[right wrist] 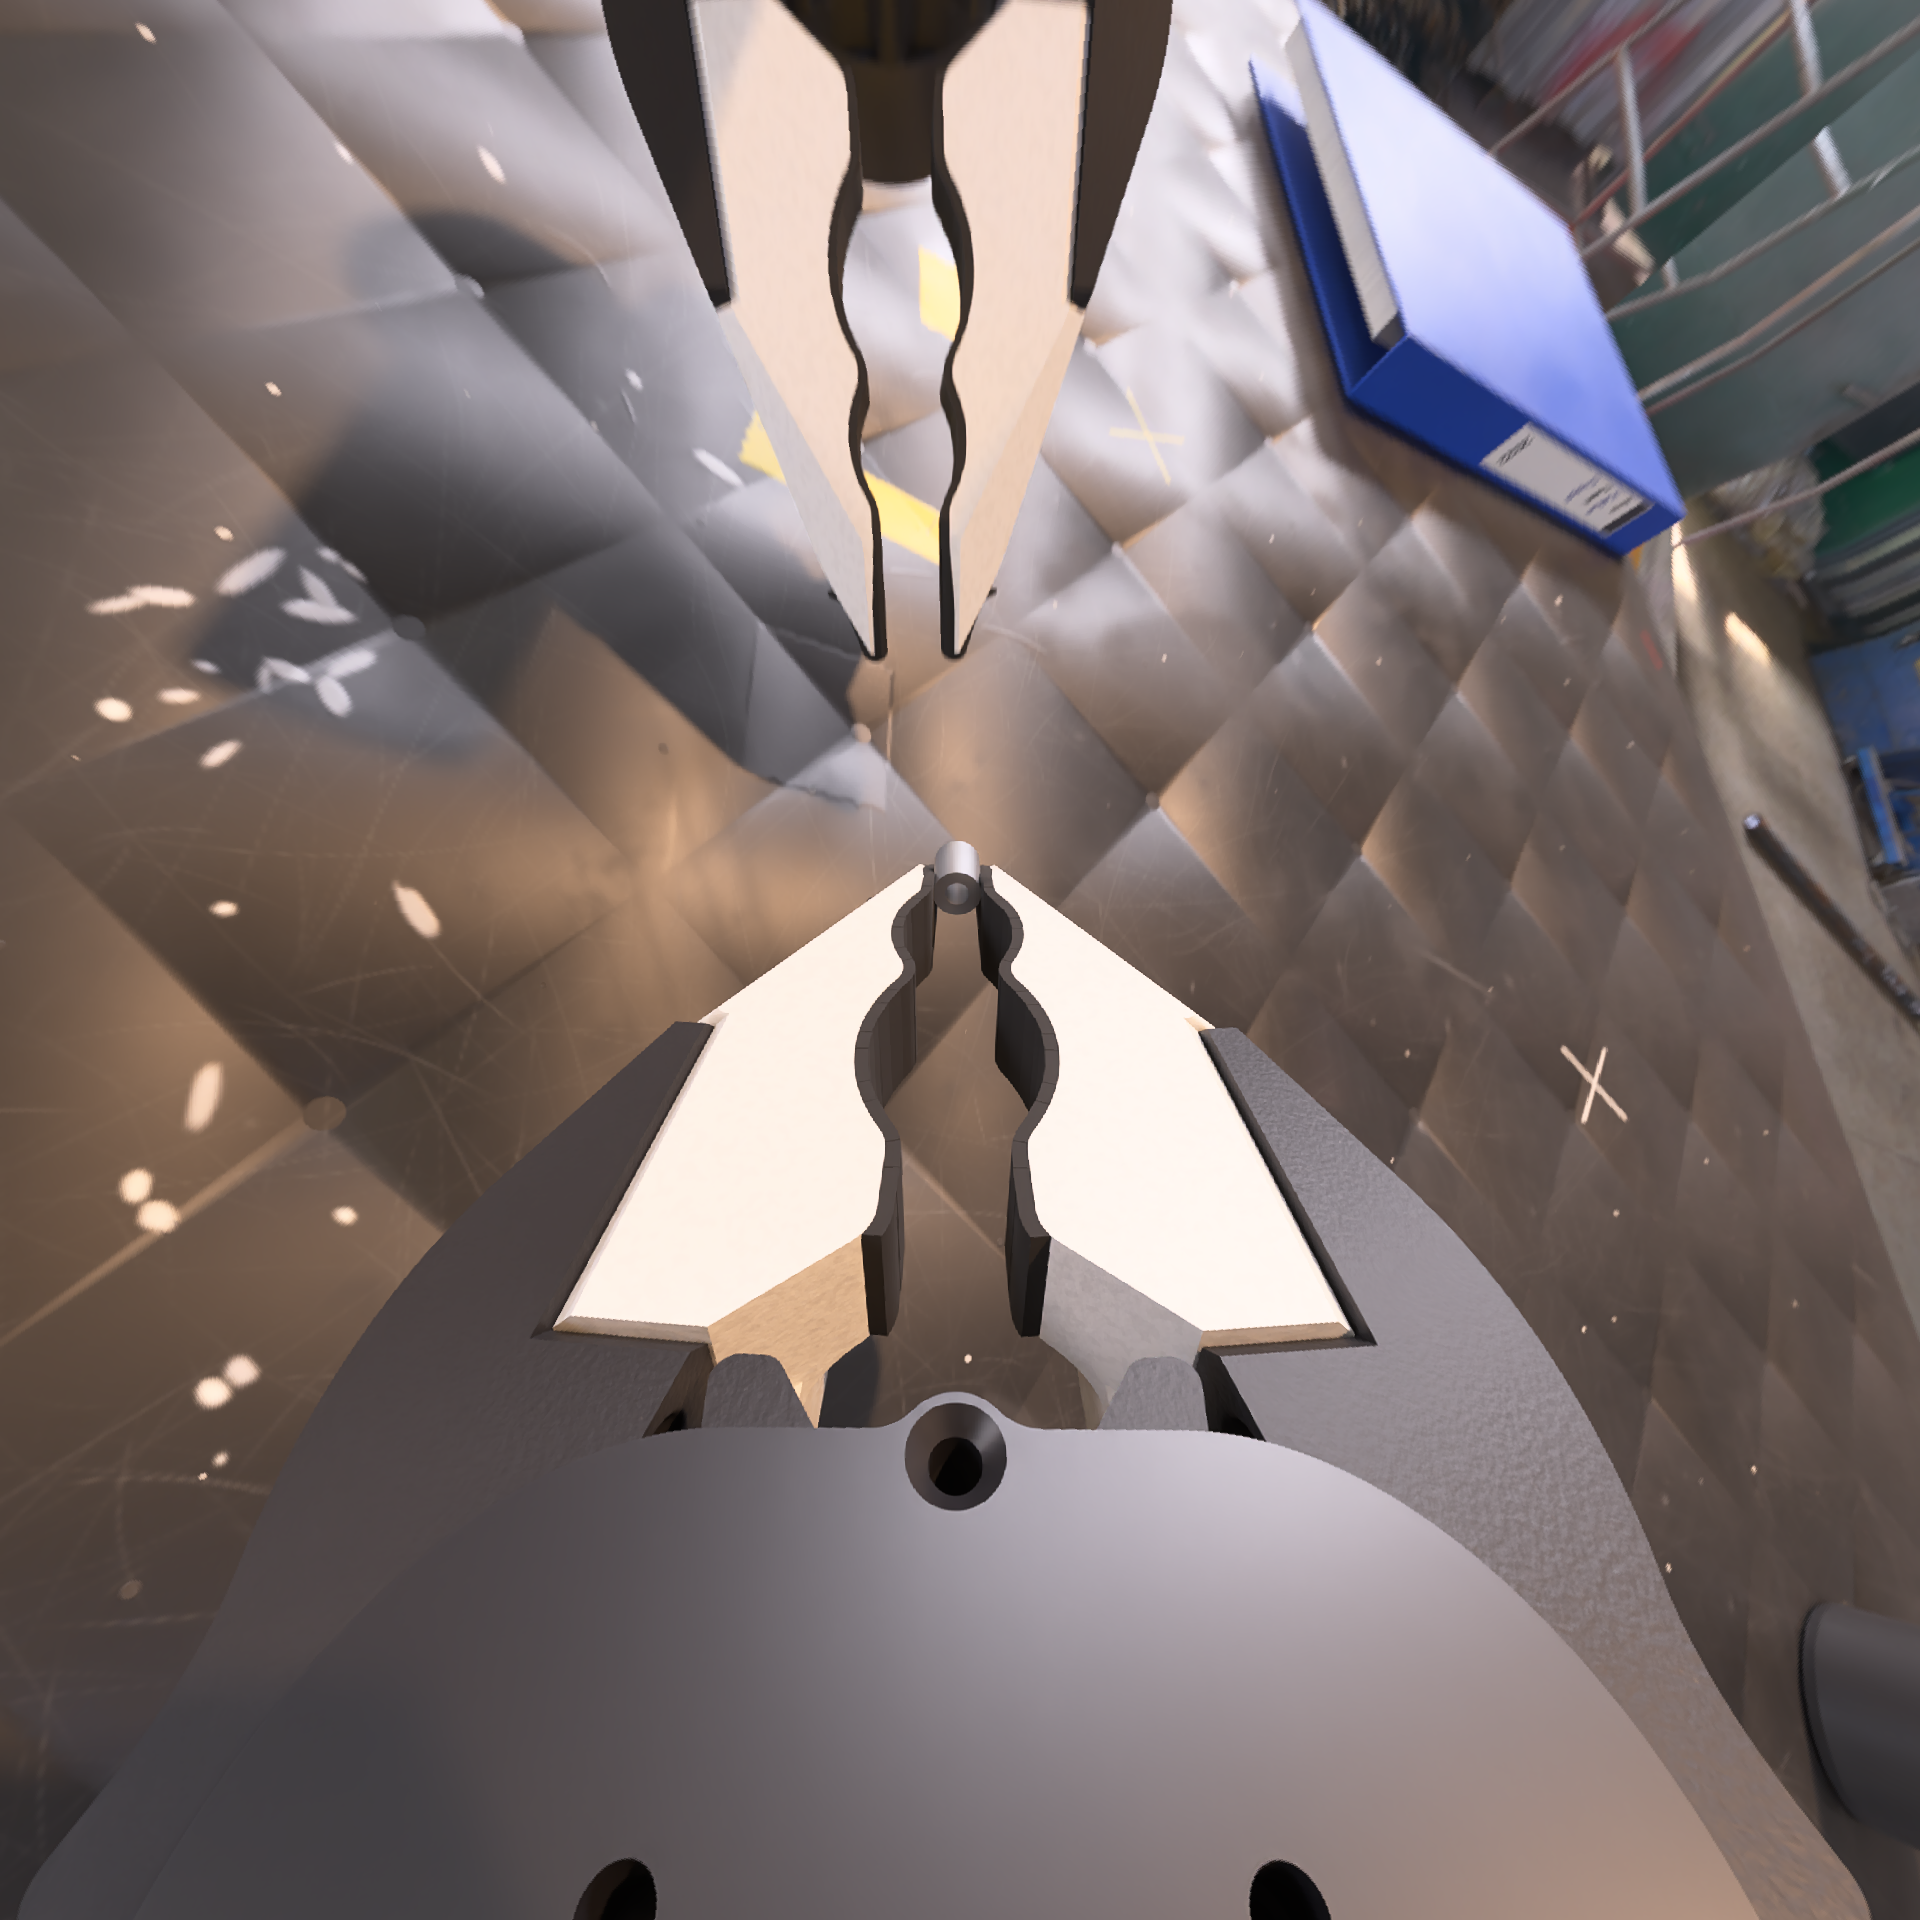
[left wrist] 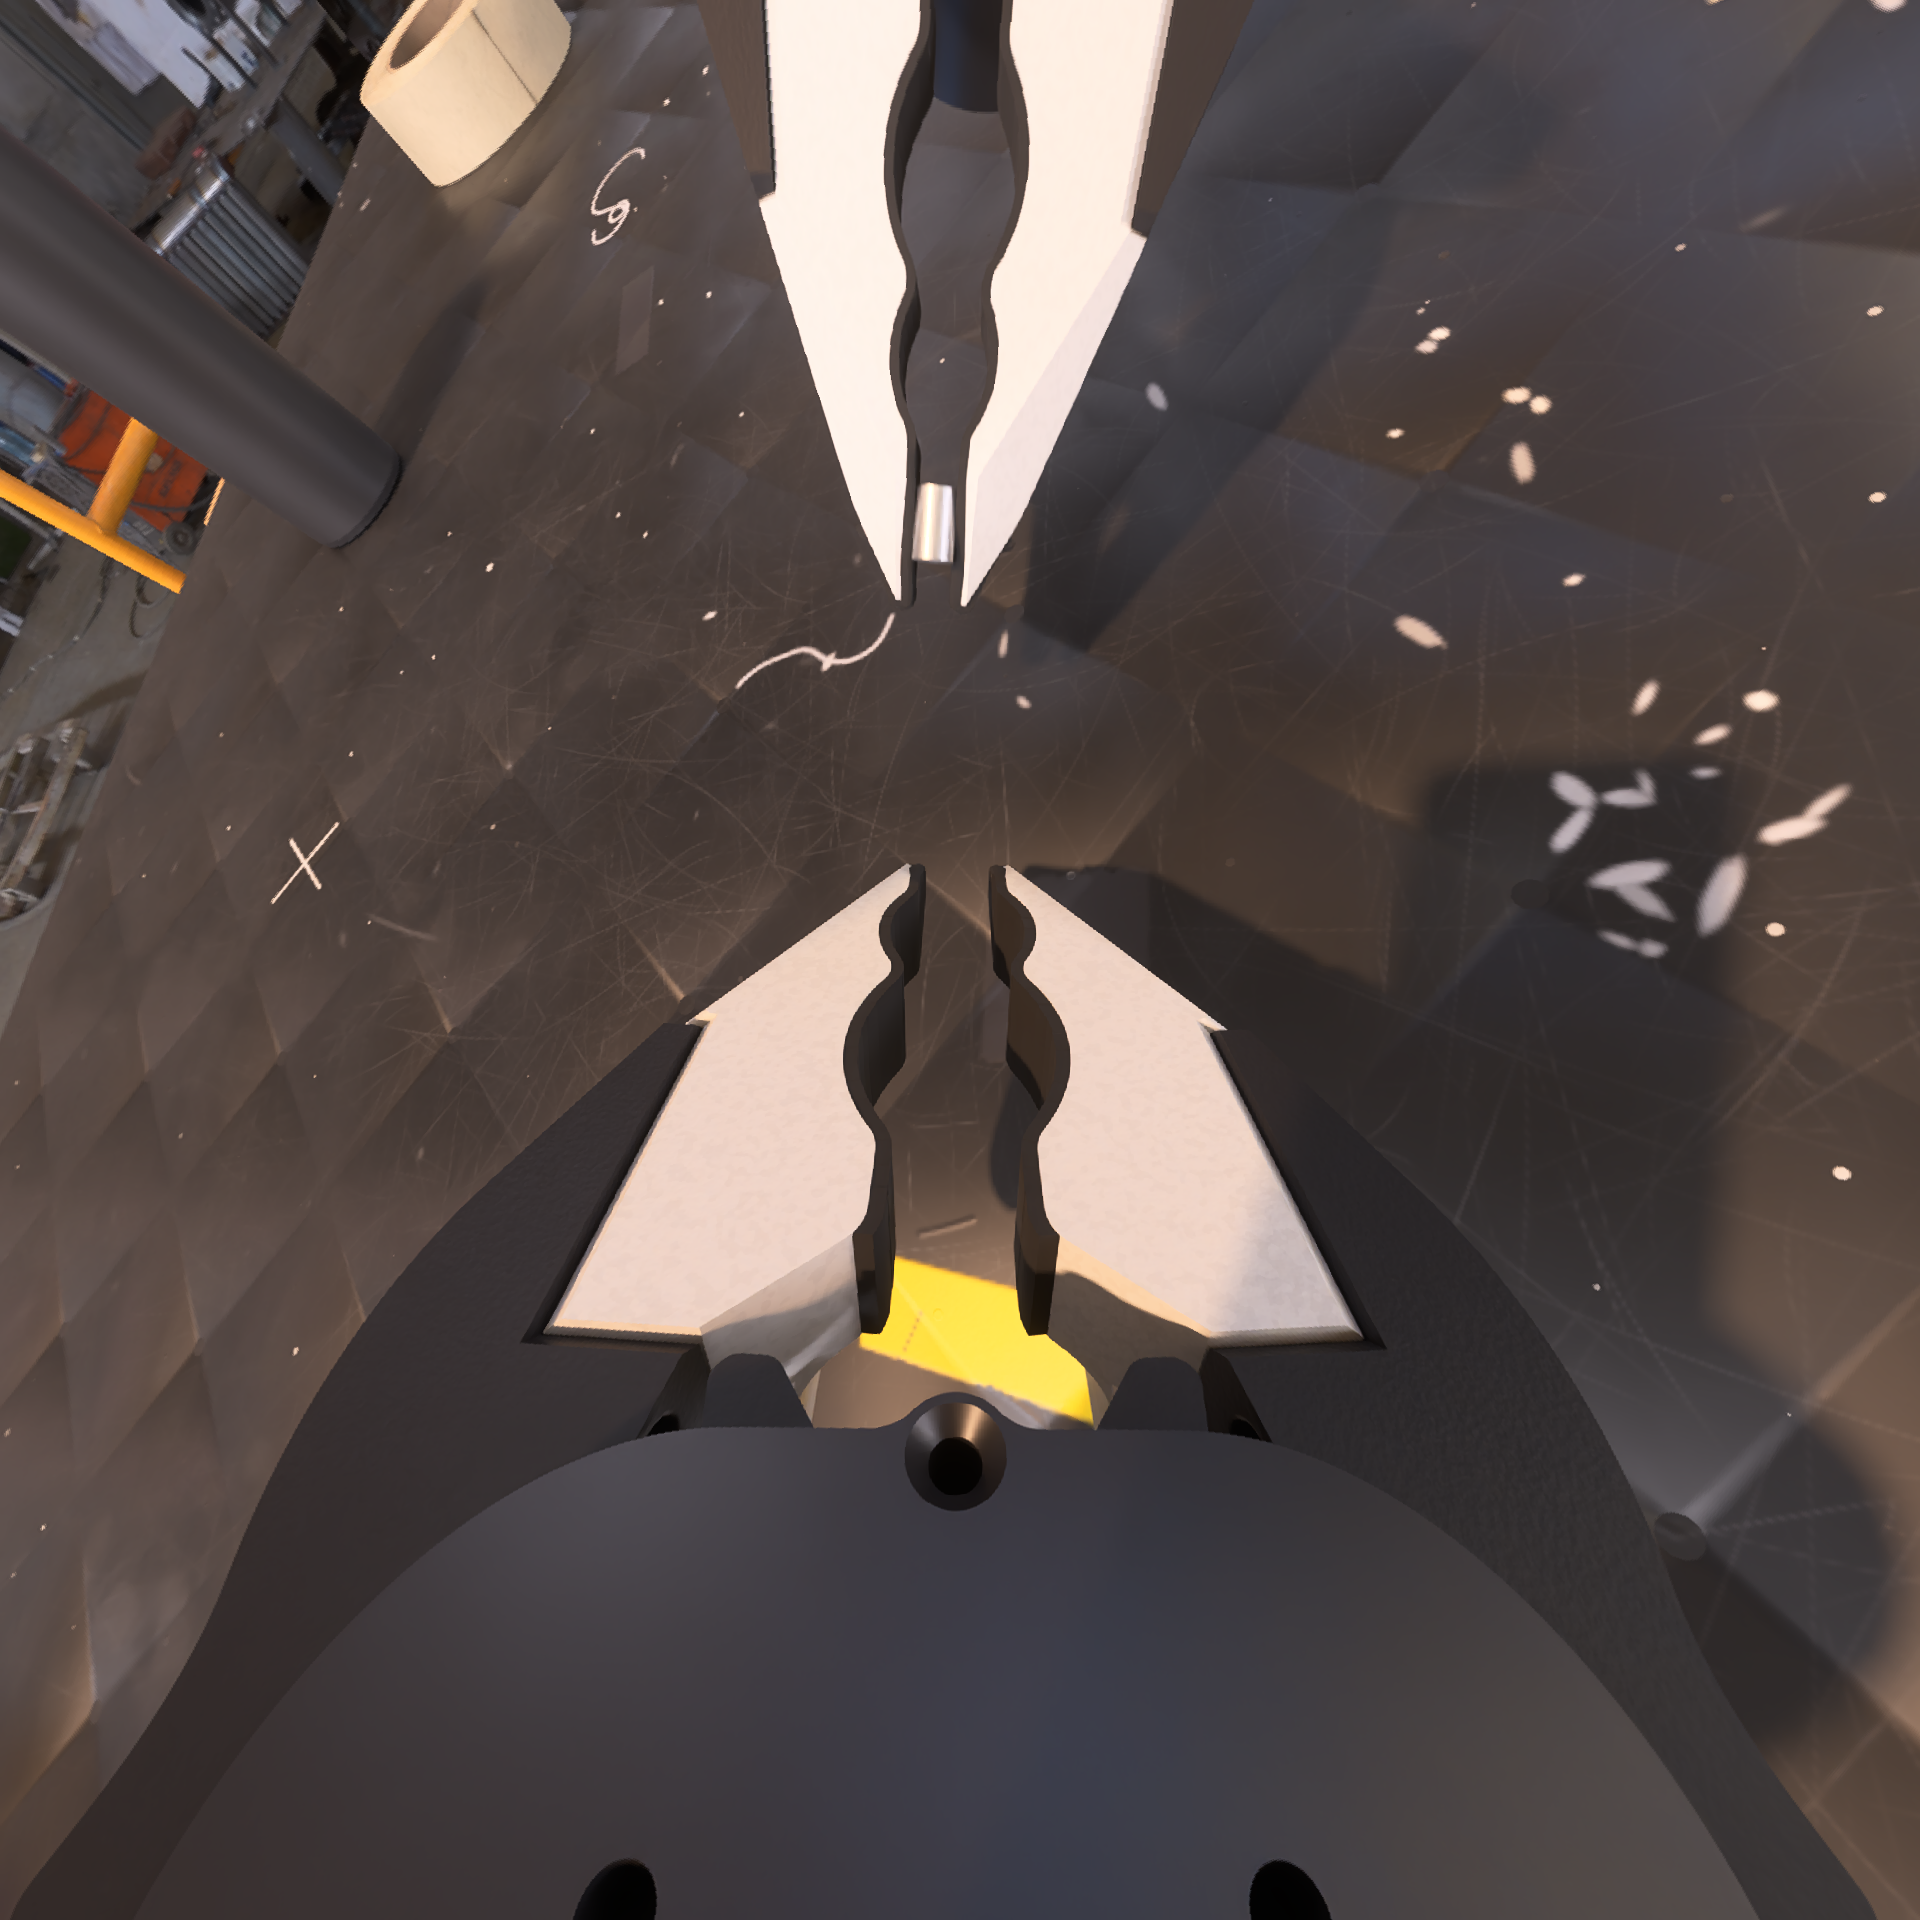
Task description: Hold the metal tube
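The metal tube is a short, small silver cylinder. My right gripper is shut on it at the very fingertips, above the scratched metal table. In the left wrist view the right gripper comes in from the top with the tube between its tips. My left gripper faces it tip to tip, a short gap away. Its jaws stand a little apart with nothing between them. In the right wrist view the left gripper shows at the top, empty.
A cream tape roll and a dark grey pipe lie at the left. A blue binder lies near the table edge, with a thin metal rod beyond it. A yellow patch lies under the left gripper.
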You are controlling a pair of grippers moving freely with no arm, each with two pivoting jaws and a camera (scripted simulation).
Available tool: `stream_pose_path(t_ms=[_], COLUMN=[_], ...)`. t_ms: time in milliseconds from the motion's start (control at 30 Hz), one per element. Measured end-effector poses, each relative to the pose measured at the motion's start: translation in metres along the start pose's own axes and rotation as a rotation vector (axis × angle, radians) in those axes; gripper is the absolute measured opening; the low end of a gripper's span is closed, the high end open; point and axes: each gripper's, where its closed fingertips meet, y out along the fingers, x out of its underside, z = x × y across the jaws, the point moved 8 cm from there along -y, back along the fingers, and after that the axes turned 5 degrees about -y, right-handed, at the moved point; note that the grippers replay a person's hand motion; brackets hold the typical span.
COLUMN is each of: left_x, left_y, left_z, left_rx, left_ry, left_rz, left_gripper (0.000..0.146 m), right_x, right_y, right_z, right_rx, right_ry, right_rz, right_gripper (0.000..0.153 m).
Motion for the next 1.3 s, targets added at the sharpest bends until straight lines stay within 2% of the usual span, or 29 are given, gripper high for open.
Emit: stream_pose_path(t_ms=[200,333,467,567,700,900,1200,1300], left_x=[-0.001,-0.001,-0.002,0.000,-0.001,-0.001,-0.002,-0.003], left_y=[0.001,0.000,0.001,0.000,0.001,0.000,0.000,0.000], left_z=[0.001,0.000,0.001,0.000,0.001,0.000,0.004,0.004], left_rx=[-0.004,-0.002,-0.001,0.000,0.003,-0.007,0.001,0.004], left_ry=[0.008,0.005,0.007,0.001,0.002,0.010,0.027,0.031], left_rz=[0.000,0.003,0.004,0.000,0.011,-0.006,0.013,0.025], left_gripper=[0.012,0.012,0.012,0.012,0.012,0.011,0.012,0.012], right_x=[0.006,-0.003,0.008,-0.001,0.007,0.004,0.006,0.008], right_y=[0.003,-0.003,0.004,-0.001,0.001,0.003,-0.001,-0.003], right_z=[0.002,0.001,0.001,-0.001,-0.001,-0.002,-0.003,-0.001], right_rx=[-0.015,-0.003,-0.028,0.005,-0.027,-0.004,-0.038,-0.074], right_ry=[0.027,0.007,0.034,-0.012,0.030,0.020,0.060,0.141], right_rz=[-0.014,0.037,-0.023,0.017,0.010,-0.006,0.023,0.057], right_gripper=[0.007,0.007,0.007,0.007,0.007,0.007,0.007,0.007])
